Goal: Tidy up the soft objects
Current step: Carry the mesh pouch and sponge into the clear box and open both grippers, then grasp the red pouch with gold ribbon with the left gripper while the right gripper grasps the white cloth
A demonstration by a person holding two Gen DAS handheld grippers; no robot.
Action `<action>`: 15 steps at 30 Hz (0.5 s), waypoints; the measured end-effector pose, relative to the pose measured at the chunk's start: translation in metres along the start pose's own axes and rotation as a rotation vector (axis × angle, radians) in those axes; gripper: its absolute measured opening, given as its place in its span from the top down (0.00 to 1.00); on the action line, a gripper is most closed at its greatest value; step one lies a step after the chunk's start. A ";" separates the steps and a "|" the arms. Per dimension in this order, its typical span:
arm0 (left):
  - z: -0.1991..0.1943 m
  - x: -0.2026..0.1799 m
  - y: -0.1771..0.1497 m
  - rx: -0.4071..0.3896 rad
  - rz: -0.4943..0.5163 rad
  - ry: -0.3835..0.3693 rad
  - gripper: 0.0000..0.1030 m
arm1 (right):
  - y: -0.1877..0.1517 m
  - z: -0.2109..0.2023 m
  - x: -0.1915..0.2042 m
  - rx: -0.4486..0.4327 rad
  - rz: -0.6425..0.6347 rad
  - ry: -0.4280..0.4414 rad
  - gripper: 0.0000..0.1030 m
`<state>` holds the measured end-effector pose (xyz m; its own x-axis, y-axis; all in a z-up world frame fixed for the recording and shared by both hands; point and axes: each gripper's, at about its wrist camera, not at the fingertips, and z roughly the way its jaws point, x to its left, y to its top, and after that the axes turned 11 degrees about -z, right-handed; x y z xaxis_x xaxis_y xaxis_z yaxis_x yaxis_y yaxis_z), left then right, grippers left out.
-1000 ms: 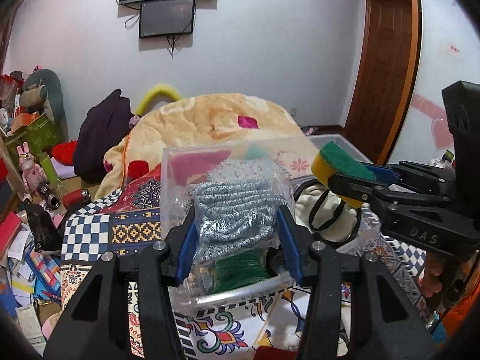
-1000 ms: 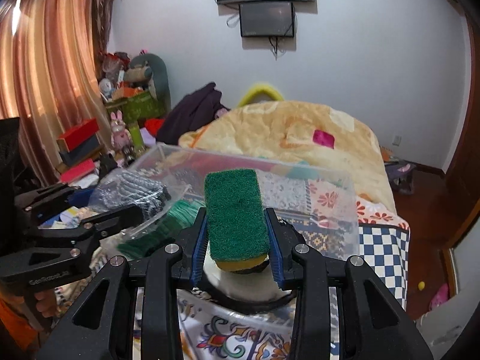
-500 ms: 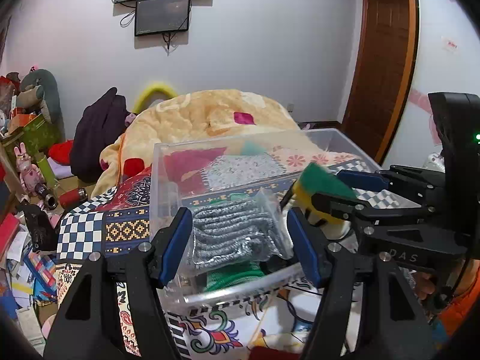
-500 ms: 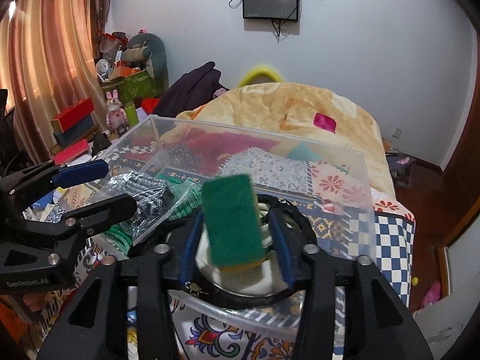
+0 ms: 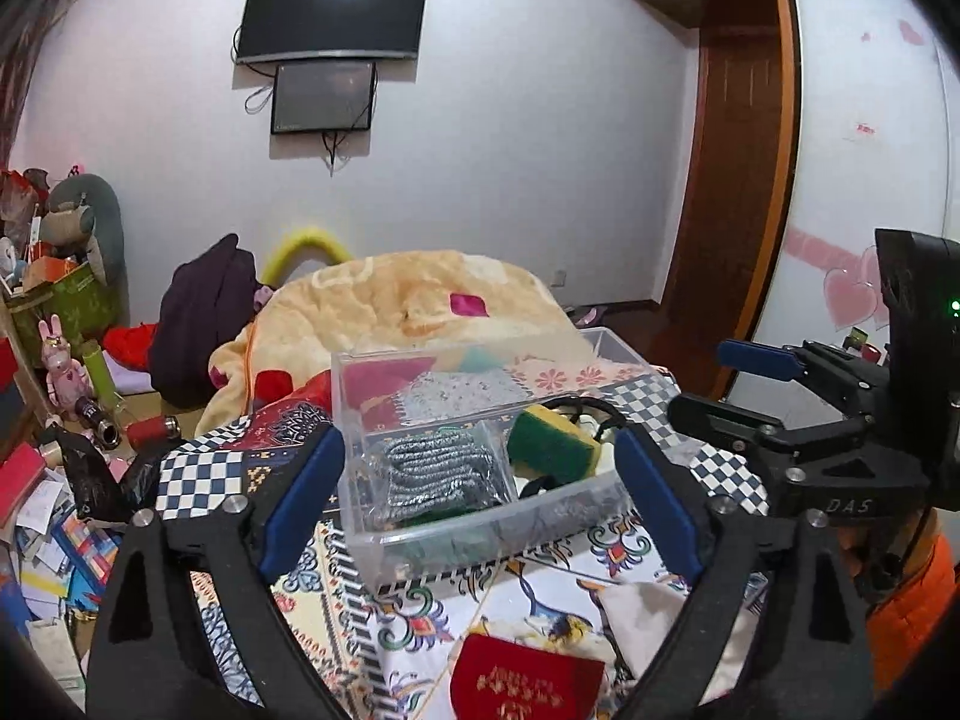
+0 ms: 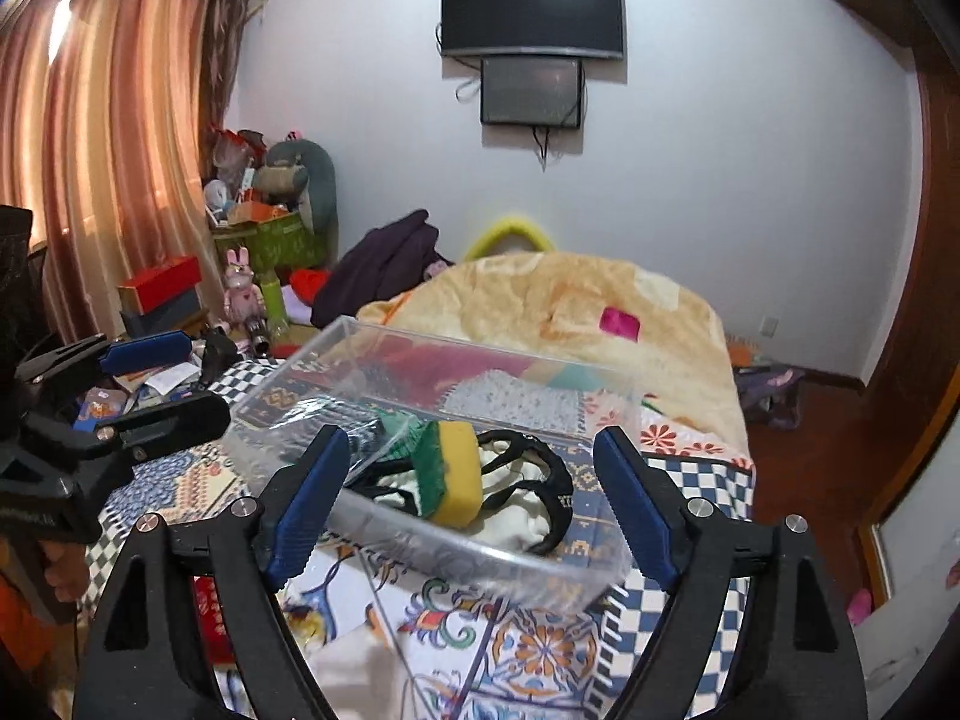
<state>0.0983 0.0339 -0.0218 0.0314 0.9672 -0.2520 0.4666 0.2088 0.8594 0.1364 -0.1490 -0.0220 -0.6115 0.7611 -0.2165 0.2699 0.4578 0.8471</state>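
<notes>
A clear plastic box (image 5: 480,516) stands on the patterned bedspread; it also shows in the right wrist view (image 6: 480,564). Inside lie a bag of silver steel-wool scourers (image 5: 441,471), a green-and-yellow sponge (image 5: 555,441) (image 6: 453,477), and a white cloth item with black straps (image 6: 528,498). My left gripper (image 5: 480,498) is open and empty, its jaws wide on either side of the box front. My right gripper (image 6: 465,498) is open and empty just in front of the box. Each gripper shows at the edge of the other's view.
A red pouch (image 5: 528,684) lies on the bedspread near me. A beige blanket (image 5: 408,306) is heaped behind the box. Toys, boxes and papers (image 5: 54,420) crowd the left side. A wooden door (image 5: 738,204) stands at the right.
Both grippers opened wide and pulled back. The left released the bag of scourers and the right released the sponge; both items now rest inside the clear box.
</notes>
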 end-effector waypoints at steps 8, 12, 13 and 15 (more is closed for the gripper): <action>-0.023 0.007 -0.028 0.034 0.003 0.014 0.07 | -0.019 -0.020 0.013 -0.010 -0.015 -0.006 0.15; -0.023 0.014 -0.053 0.097 -0.019 0.014 0.07 | -0.037 -0.018 0.024 0.031 -0.004 0.013 0.15; -0.021 0.015 -0.058 0.118 -0.021 0.013 0.07 | -0.041 -0.017 0.026 0.043 -0.005 0.016 0.15; -0.019 0.015 -0.067 0.145 -0.017 -0.002 0.07 | -0.050 -0.013 0.033 0.076 -0.013 0.029 0.16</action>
<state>0.0505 0.0375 -0.0745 0.0241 0.9635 -0.2665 0.5895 0.2016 0.7822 0.0934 -0.1522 -0.0651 -0.6361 0.7417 -0.2127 0.3165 0.5022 0.8048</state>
